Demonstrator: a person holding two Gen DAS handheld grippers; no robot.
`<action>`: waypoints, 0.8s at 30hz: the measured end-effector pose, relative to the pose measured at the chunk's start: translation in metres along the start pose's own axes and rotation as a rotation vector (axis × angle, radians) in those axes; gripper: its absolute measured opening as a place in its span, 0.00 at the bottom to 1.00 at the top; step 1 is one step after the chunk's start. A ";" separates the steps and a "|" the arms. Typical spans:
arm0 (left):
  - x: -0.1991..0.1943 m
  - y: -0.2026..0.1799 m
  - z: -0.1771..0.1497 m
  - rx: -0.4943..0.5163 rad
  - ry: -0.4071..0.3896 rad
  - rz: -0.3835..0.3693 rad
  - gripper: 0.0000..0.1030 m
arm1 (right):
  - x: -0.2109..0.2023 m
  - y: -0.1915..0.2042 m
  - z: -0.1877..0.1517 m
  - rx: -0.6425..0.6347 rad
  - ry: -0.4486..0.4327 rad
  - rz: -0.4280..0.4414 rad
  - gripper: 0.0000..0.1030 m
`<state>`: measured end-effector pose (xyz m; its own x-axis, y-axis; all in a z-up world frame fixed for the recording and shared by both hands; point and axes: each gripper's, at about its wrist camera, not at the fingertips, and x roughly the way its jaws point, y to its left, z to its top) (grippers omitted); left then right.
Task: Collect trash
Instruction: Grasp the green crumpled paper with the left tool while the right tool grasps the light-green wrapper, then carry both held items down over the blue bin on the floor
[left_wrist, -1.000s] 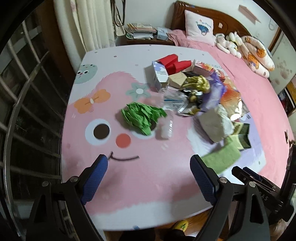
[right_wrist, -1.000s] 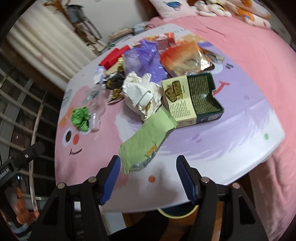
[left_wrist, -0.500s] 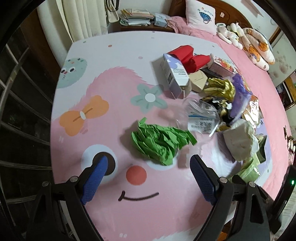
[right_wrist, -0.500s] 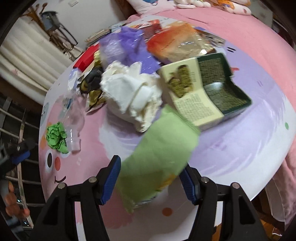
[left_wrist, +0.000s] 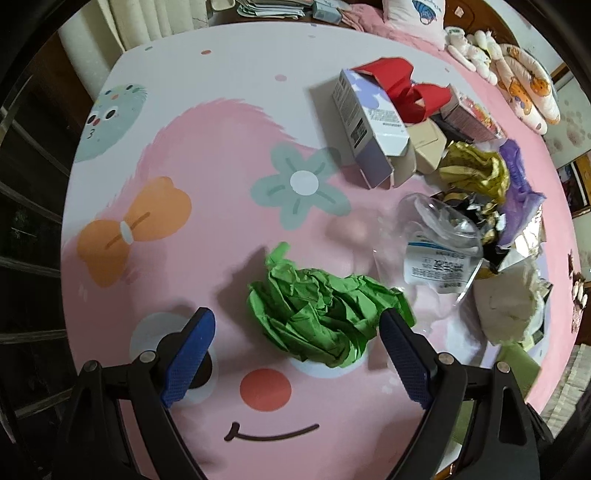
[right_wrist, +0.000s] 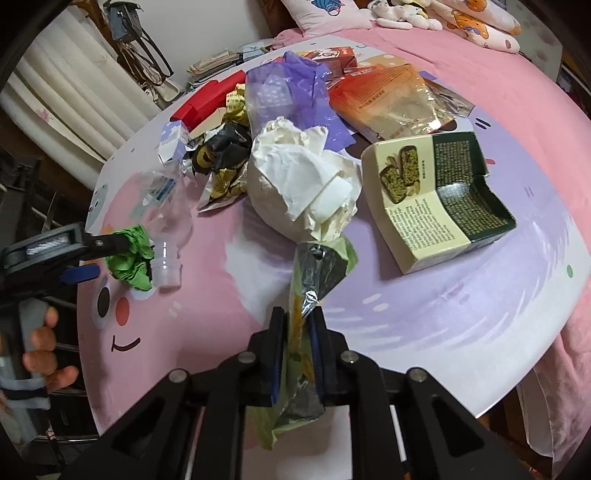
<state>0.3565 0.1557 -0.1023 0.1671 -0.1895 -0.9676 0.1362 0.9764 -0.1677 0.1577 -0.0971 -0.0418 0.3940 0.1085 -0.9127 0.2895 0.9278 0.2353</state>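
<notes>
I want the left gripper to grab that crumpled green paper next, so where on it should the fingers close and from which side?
Pinch the crumpled green paper across its bulging middle, coming from the near table edge as the open left gripper already points. The wad lies wide and loose, clear bottle beside it.

Bench (left_wrist: 229, 96) covered with cartoon-print mat: pink face, orange bow (left_wrist: 129, 230), teal flower (left_wrist: 301, 184), green creature face (left_wrist: 110, 120) at far left corner. Cream pleated curtain (right_wrist: 66, 88) behind bench. Stack of books and papers (right_wrist: 214, 64) on surface past bench's far edge. Pink bedspread (right_wrist: 498, 74) to the right; white pillow with blue cartoon print (right_wrist: 325, 14) and plush toys (left_wrist: 517, 77) at headboard end. Metal window bars (left_wrist: 29, 206) along left.
</notes>
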 end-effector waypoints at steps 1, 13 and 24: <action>0.005 -0.001 0.002 0.005 0.009 0.005 0.87 | -0.001 0.000 0.000 0.000 0.001 0.000 0.11; 0.004 -0.010 -0.006 0.035 -0.031 0.016 0.50 | -0.029 -0.003 -0.005 -0.041 -0.004 0.002 0.07; -0.071 -0.046 -0.081 0.105 -0.195 0.054 0.50 | -0.065 -0.015 -0.010 -0.160 -0.023 0.049 0.06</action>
<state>0.2593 0.1324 -0.0413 0.3615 -0.1634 -0.9180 0.2211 0.9715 -0.0859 0.1184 -0.1147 0.0109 0.4248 0.1488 -0.8930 0.1270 0.9669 0.2215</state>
